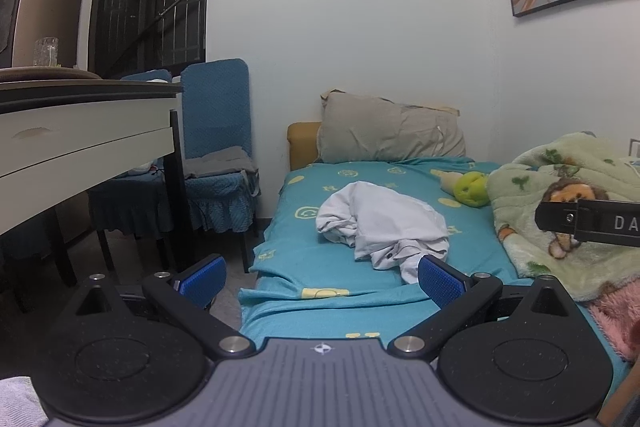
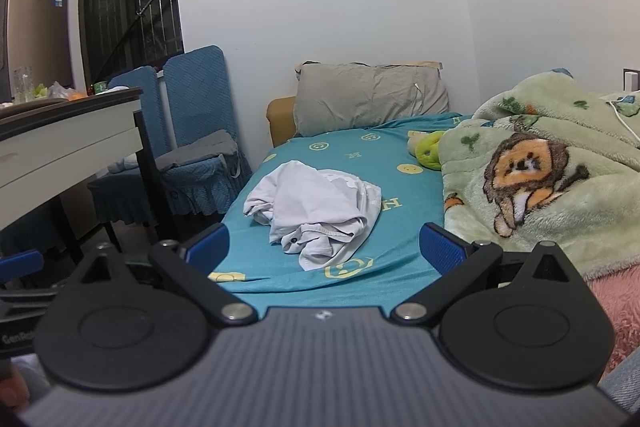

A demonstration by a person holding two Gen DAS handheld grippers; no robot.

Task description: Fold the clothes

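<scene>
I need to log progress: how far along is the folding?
Nothing looks done: the white garment lies crumpled on the teal sheet. Nothing is in hand; the left hand-held gripper and right hand-held gripper are open, short of it. Grasping, spreading and folding remain.

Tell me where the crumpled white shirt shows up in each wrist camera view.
Left wrist: crumpled white shirt lies centre, slightly right, on the teal bedsheet.
Right wrist: it lies centre, slightly left.
Shared landmark: the grey pillow beyond it, against the wall.
</scene>
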